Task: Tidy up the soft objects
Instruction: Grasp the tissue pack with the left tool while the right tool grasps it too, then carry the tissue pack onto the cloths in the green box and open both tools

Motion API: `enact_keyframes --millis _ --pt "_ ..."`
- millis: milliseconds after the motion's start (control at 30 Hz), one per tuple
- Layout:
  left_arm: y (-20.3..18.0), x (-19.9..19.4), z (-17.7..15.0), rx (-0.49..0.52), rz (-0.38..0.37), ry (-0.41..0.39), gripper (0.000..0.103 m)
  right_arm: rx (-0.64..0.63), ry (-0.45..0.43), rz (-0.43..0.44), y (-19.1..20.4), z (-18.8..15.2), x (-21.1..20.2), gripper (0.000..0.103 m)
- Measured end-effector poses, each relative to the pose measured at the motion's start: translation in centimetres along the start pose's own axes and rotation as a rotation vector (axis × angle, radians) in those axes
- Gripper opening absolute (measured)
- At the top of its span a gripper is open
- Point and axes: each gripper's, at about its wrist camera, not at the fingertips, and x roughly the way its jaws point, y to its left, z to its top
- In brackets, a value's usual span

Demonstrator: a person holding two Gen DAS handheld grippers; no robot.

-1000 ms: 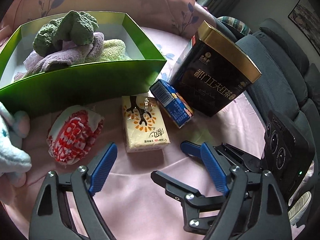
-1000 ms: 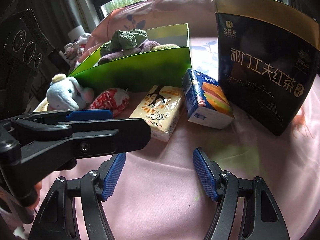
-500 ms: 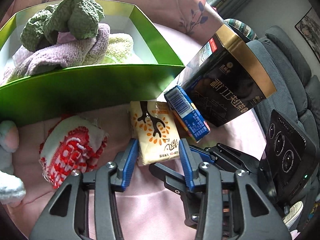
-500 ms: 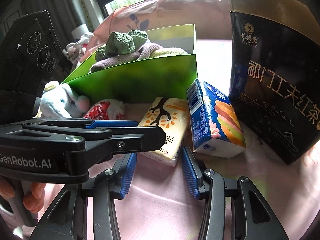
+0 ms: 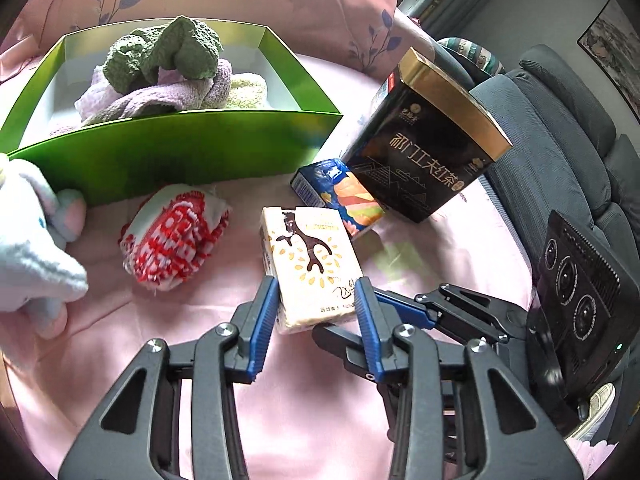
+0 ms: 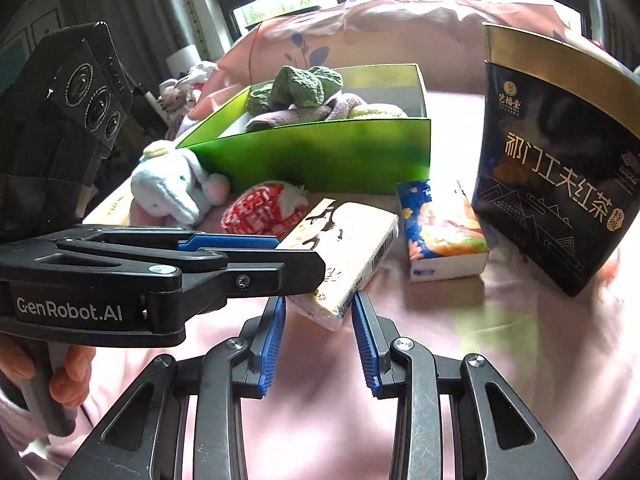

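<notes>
Tissue pack (image 5: 310,264) looked light and squashy; left gripper (image 5: 316,300) clamped its near end, right gripper (image 6: 319,316) jaws closing on one corner.

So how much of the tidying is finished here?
Done: green, lilac and pale yellow cloths already lie in the green box. In hand: the left gripper clamps the cream tissue pack, lifted off the bedspread; the right gripper is closing on its corner. Left: the red-and-white cloth and plush elephant.
</notes>
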Motion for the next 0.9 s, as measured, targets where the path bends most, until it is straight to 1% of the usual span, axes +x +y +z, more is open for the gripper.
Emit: enact_keyframes --millis 233,433,667,900 --pt "-1.2 -2.9 -1.9 0.023 0.030 -0.037 0.037 -0.066 -0.019 -0.010 3.3 -0.8 -2.2 0.036" --pt "-2.0 -5.2 -3.3 0.039 0.046 -0.077 0.037 -0.088 -0.045 0.004 4.7 -1.2 -3.8 0.036" --pt "-3.3 -7.2 -3.8 0.073 0.081 -0.122 0.037 -0.119 -0.088 0.002 6.1 -1.4 -5.6 0.036" --pt "-4.0 -8.9 -4.1 0.101 0.093 -0.167 0.037 -0.139 -0.120 -0.004 6.8 -0.9 -6.9 0.036"
